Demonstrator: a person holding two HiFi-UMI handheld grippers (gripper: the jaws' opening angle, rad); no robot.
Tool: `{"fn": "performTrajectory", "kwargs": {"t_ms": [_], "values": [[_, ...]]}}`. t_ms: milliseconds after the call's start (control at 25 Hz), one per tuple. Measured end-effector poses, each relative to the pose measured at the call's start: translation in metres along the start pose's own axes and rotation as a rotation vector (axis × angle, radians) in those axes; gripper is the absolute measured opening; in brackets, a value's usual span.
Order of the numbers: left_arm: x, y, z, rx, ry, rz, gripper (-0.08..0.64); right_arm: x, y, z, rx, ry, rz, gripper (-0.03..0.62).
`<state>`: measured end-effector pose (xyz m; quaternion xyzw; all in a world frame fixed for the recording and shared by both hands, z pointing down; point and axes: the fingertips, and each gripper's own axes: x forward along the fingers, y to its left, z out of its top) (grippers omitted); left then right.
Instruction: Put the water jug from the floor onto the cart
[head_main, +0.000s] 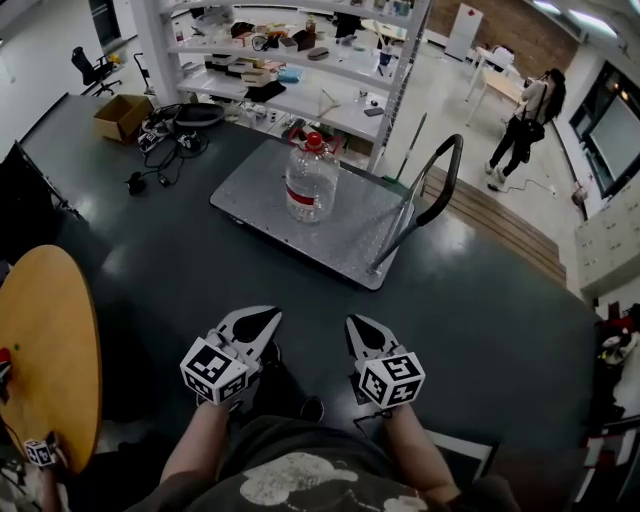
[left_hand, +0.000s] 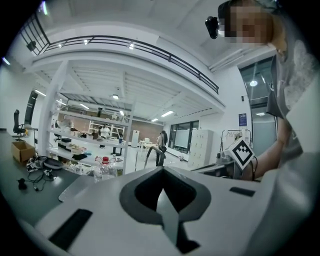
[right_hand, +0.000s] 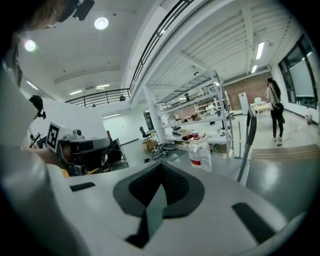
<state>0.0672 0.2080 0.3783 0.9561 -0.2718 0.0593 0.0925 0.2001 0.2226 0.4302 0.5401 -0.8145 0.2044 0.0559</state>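
Item: water jug (head_main: 311, 180), clear plastic, red cap, upright on the metal deck of the cart (head_main: 250, 205). It is straight ahead of both claws, on the line between them and well apart from either. Cart handle (head_main: 445, 180): dark loop, ahead and to the right of the right claw. Left claw (head_main: 256, 328): jaws closed together, nothing between them. Right claw (head_main: 370, 335): jaws likewise pressed together and empty. Both are held low, close to the person's body and short of the cart's near edge. Step in hand, as judged: the jug is off the floor and on the cart, so the placing looks complete and this reads as the stand-off after release. Next move, as judged: no grasp is needed. At most, check that the jug stands steady, keeping both claws clear of the cart so it does not roll. Writing: a red-and-white label band (head_main: 303, 197) circles the jug, print too small to read. The marker cubes on the claws carry black-and-white squares and no lettering. No other legible text.
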Motion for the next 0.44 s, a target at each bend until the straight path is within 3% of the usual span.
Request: {"fn": "performTrajectory", "kwargs": {"t_ms": [440], "values": [[-0.023,-0.011,0.002,-0.035,-0.015,0.099,0.0,-0.014,0.023,-0.004,-0.008,0.012,0.046,-0.011]]}}
